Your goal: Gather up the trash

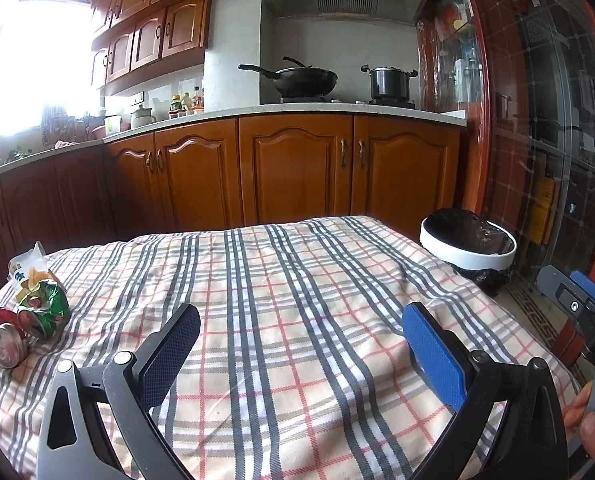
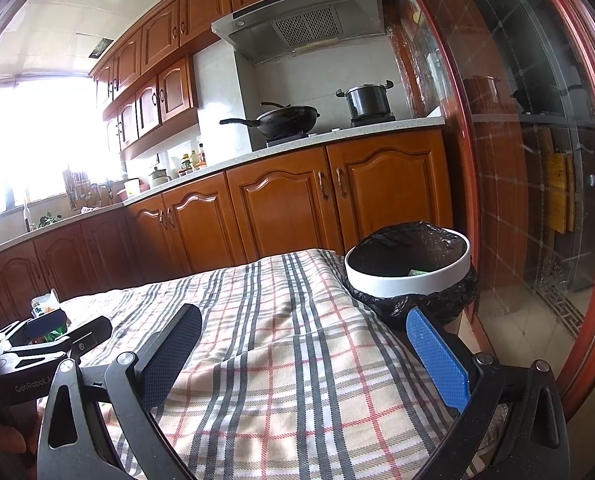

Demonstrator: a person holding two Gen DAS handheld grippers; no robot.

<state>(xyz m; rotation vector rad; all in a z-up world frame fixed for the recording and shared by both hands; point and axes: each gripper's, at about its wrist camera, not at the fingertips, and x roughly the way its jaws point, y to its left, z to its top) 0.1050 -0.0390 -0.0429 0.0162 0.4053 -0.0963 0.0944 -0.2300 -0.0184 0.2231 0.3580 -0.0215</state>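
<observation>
Trash lies at the left edge of the checked tablecloth [image 1: 297, 300]: a crushed red can [image 1: 3, 340], a crumpled green wrapper [image 1: 43, 306] and a white snack bag [image 1: 29, 270]. My left gripper [image 1: 301, 328] is open and empty, well to the right of that trash. A white-rimmed bin [image 1: 467, 246] with a black liner stands past the table's far right corner. In the right wrist view my right gripper [image 2: 303, 332] is open and empty over the cloth, just short of the bin [image 2: 407, 276], which holds something green. The snack bag [image 2: 43, 304] shows behind the left gripper [image 2: 49, 340].
Wooden cabinets [image 1: 297, 168] and a counter with a wok [image 1: 301, 78] and pot [image 1: 389, 80] run behind the table. A glass door with a red frame [image 2: 537, 200] stands to the right. The right gripper's body [image 1: 589, 308] shows at the right edge.
</observation>
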